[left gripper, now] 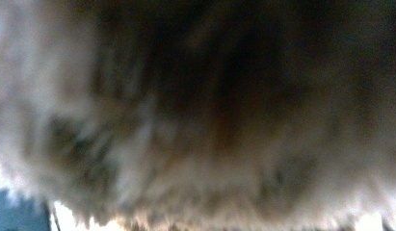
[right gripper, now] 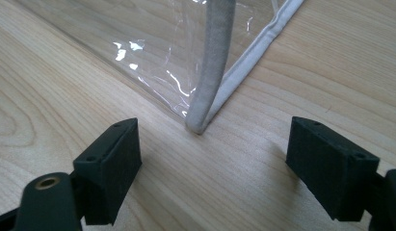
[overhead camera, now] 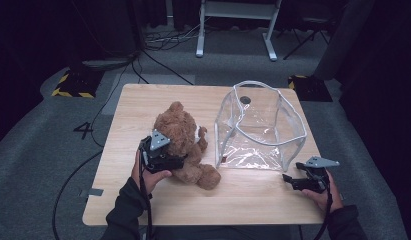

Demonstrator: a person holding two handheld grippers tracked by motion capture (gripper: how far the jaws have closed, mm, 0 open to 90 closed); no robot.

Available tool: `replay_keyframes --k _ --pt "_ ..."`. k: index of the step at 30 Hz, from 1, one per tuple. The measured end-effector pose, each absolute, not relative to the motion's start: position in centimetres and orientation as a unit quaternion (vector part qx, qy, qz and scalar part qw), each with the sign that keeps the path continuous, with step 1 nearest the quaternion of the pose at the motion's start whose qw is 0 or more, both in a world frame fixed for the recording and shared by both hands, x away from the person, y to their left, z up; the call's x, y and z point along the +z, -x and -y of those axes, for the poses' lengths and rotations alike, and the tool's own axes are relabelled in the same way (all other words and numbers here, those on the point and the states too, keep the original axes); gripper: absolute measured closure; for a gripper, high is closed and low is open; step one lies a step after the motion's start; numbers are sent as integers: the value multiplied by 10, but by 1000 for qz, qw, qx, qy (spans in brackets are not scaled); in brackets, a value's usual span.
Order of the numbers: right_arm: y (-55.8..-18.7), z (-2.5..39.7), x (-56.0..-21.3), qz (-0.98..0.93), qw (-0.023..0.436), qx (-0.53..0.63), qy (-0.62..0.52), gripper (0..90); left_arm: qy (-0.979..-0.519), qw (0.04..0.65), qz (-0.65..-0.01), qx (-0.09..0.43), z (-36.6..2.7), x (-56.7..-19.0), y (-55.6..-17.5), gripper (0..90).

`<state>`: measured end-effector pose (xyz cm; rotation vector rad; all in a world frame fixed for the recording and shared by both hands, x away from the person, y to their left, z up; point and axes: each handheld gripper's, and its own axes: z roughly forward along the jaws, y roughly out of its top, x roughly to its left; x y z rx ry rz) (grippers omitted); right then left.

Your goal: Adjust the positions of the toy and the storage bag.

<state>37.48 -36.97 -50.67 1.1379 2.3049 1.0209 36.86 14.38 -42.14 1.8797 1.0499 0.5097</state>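
Fluffy brown teddy bear point(overhead camera: 180, 142) sits upright w/ left gripper point(overhead camera: 165, 159) pressed in, grip unclear; right gripper point(right gripper: 212, 166) wide.

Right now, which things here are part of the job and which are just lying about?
In the job:
teddy bear
clear bag
left gripper, against the bear
right gripper, jaws open by the bag's corner

Lying about:
cables on the floor
white frame behind the table
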Motion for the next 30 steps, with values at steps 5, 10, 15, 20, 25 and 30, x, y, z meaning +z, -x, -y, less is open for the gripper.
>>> replay_keyframes --k 5,10,15,20,25,30 --pt "-375 370 -507 -819 187 363 -404 196 -765 450 -414 202 -142 -424 -374 101" --pt "-375 370 -507 -819 187 363 -404 195 -756 449 -427 212 -139 -428 -381 127" --pt "-375 370 -507 -819 187 363 -404 195 -749 452 -435 211 -135 -431 -386 145" --pt "-375 370 -507 -819 187 363 -404 195 -753 441 -436 219 -131 -433 -391 212" --pt "-375 370 -507 -819 187 363 -404 195 -764 433 -422 224 -128 -434 -394 324" --pt "-375 370 -507 -819 187 363 -404 195 -765 433 -420 225 -128 -436 -396 406"
